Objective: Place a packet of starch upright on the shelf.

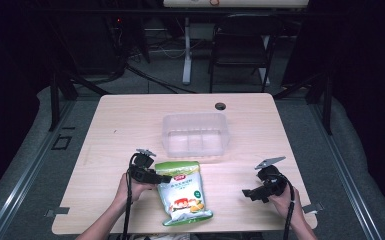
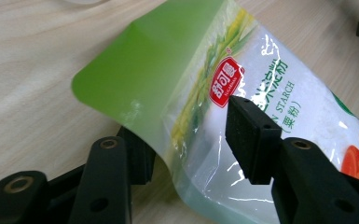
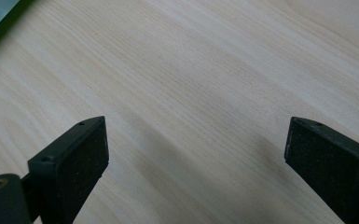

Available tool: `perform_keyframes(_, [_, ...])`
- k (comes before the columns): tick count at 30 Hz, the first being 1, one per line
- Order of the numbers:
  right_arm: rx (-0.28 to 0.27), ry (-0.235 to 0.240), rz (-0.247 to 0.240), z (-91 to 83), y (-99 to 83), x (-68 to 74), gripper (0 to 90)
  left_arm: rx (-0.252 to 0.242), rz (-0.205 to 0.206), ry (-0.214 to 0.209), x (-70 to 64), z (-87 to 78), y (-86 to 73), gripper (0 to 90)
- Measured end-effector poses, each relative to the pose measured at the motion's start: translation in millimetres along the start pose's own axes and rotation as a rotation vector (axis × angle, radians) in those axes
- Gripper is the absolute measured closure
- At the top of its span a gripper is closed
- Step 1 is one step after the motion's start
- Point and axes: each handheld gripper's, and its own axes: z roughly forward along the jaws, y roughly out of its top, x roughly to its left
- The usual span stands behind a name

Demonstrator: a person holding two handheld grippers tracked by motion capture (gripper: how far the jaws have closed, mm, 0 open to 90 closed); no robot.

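At the left of the high view, the left gripper (image 1: 161,177) is held low over the wooden table (image 1: 110,125), well inside the table's left edge, with bare wood seen between it and that edge. In the left gripper view its jaws are seen set apart, astride the upper left edge of the starch bag (image 2: 224,107): one jaw is tucked under the green top strip and the other is laid over the printed face; whether the pads are already pressed against the film cannot quite be told, since a gap seems to be left between them. The starch bag (image 1: 182,192) is found lying flat on the table's near half, its top just short of the clear plastic container (image 1: 195,134), its bottom seal near the front edge. The container is placed at the table's middle, with open wood seen behind it as far as the dark cable hole (image 1: 220,106). Farther right, a broad bare stretch of table is left between the bag and the right gripper (image 1: 247,194), which is held near the front right corner. In the right gripper view its jaws are shown spread wide over bare wood, with nothing held between them.
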Motion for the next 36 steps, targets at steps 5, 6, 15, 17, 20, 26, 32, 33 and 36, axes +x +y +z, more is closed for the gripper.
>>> perform_keyframes(5, [0.0, -0.002, -0.002, 0.3, 0.0, 0.4, 5.8, 0.012, 0.042, 0.022, -8.9, 6.5, 1.1, 68.0])
perform_keyframes(6, [0.005, 0.001, -0.005, 0.0, 0.2, 0.2, 5.8, 0.01, 0.048, 0.024, -10.1, 6.9, 1.3, 71.7])
perform_keyframes(15, [0.007, 0.002, -0.005, 0.1, 0.2, 0.4, 5.8, -0.008, 0.065, 0.026, -15.0, 4.9, -1.8, 88.9])
perform_keyframes(17, [-0.006, -0.002, 0.005, 0.7, -0.3, 1.2, 5.8, -0.014, 0.078, 0.038, -18.0, 3.3, -2.3, 89.2])
perform_keyframes(20, [0.001, 0.0, -0.002, -0.3, -0.1, 0.8, 5.8, -0.026, 0.077, 0.023, -17.1, -0.4, -3.2, 89.1])
perform_keyframes(26, [0.0, 0.001, -0.007, -0.4, 0.1, 1.3, 5.8, -0.078, 0.065, -0.015, -15.3, -7.3, -4.8, 87.7])
perform_keyframes(32, [0.0, 0.0, -0.001, -0.6, -0.1, 0.8, 5.8, -0.102, 0.071, -0.003, -20.2, -13.6, -5.9, 88.3])
perform_keyframes(33, [0.0, -0.001, -0.002, -0.7, -0.1, 0.9, 5.8, -0.112, 0.077, 0.0, -22.1, -15.7, -6.1, 88.3])
perform_keyframes(36, [0.0, -0.005, -0.007, -1.2, 0.0, 1.2, 5.8, -0.124, 0.09, 0.004, -26.0, -20.0, -6.7, 88.2])
